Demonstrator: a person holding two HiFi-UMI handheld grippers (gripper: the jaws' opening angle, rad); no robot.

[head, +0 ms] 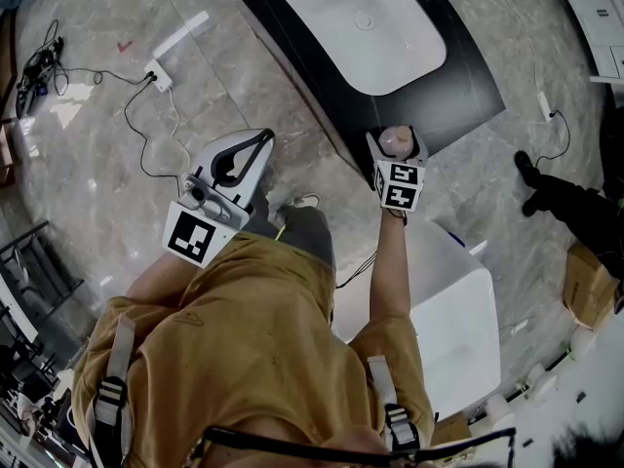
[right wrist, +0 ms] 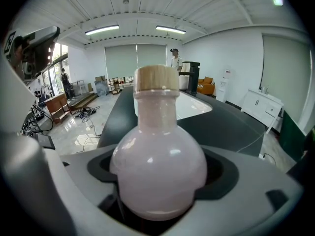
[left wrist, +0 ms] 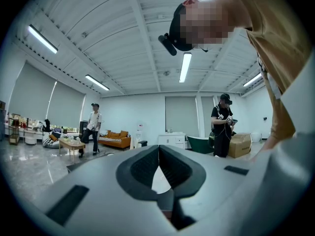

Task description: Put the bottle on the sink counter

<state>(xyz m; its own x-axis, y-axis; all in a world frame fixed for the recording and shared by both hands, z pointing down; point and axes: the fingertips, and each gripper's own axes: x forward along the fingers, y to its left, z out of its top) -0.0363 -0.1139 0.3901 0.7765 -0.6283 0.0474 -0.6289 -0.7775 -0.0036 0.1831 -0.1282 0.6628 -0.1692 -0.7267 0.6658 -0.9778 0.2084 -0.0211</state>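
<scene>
A white power strip (head: 159,74) lay on the marble floor (head: 88,183), up and to the left of the left claw (head: 255,142). A white box (head: 453,310) stood below the right claw (head: 398,142), on its right side. Far beyond the left claw's tip an orange sofa (left wrist: 115,139) sat by the wall, with a person in a white shirt (left wrist: 93,124) left of it and a cardboard box (left wrist: 239,145) off to the right.

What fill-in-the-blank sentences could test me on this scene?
The bottle gripped in the right gripper is ____ in colour.
The left gripper holds ____ between its closed jaws.
The white sink is set in a ____ counter.
Missing words: pink; nothing; black.
</scene>
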